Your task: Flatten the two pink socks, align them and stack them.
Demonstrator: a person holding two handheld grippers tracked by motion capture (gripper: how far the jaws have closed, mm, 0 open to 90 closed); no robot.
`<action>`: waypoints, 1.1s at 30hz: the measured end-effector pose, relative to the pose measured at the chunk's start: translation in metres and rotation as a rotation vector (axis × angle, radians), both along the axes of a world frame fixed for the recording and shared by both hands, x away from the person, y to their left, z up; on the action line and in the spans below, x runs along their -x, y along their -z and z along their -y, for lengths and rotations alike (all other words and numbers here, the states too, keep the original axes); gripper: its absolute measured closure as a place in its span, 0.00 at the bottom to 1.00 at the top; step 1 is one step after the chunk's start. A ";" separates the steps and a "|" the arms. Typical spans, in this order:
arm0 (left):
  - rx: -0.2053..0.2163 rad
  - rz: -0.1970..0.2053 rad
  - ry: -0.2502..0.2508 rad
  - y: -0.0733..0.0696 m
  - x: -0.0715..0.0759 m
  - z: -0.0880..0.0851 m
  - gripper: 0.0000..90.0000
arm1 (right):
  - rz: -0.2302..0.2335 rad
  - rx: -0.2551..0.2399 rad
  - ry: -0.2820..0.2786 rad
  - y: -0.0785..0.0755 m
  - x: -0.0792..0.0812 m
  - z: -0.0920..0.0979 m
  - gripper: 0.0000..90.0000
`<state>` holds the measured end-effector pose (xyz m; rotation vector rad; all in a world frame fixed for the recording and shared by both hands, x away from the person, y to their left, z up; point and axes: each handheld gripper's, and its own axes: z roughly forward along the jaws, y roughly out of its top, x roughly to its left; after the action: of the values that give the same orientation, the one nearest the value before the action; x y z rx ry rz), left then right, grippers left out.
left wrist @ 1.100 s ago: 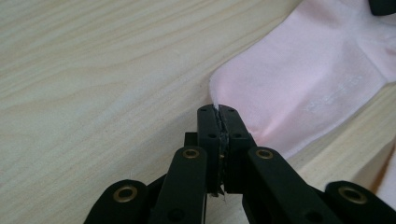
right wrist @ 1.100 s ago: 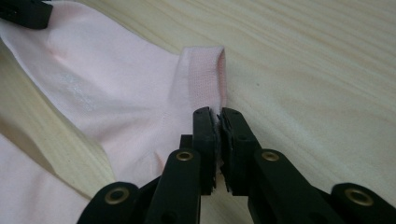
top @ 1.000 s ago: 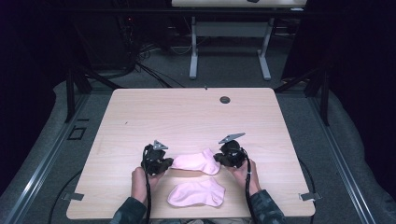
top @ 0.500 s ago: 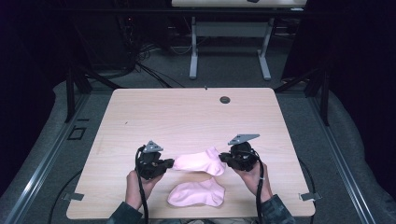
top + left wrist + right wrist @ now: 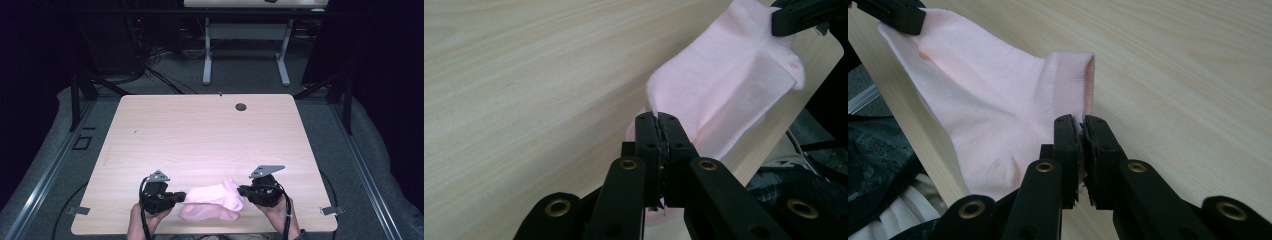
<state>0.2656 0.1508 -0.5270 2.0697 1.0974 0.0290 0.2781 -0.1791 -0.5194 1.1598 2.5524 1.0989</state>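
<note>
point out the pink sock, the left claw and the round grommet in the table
pink sock (image 5: 212,196): high view, middle of the upper sock's body.
left claw (image 5: 658,131): left gripper view, between its tips, shut on the sock's edge.
round grommet (image 5: 241,106): high view, centre of the dark disc.

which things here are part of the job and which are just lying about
In the job:
- held sock, pinched at both ends
- lower sock, lying on the table beneath the held one
- left gripper
- right gripper

Lying about:
- table, just the work surface
- dark round hole near the table's far edge
- cables on the floor behind
</note>
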 end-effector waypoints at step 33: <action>-0.261 0.073 -0.019 0.034 0.005 0.020 0.46 | -0.024 0.159 -0.055 0.048 0.016 -0.025 0.21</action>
<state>0.2603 0.1307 -0.5608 2.2682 1.1171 0.2684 0.2618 -0.1537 -0.5672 1.0765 2.6484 0.8778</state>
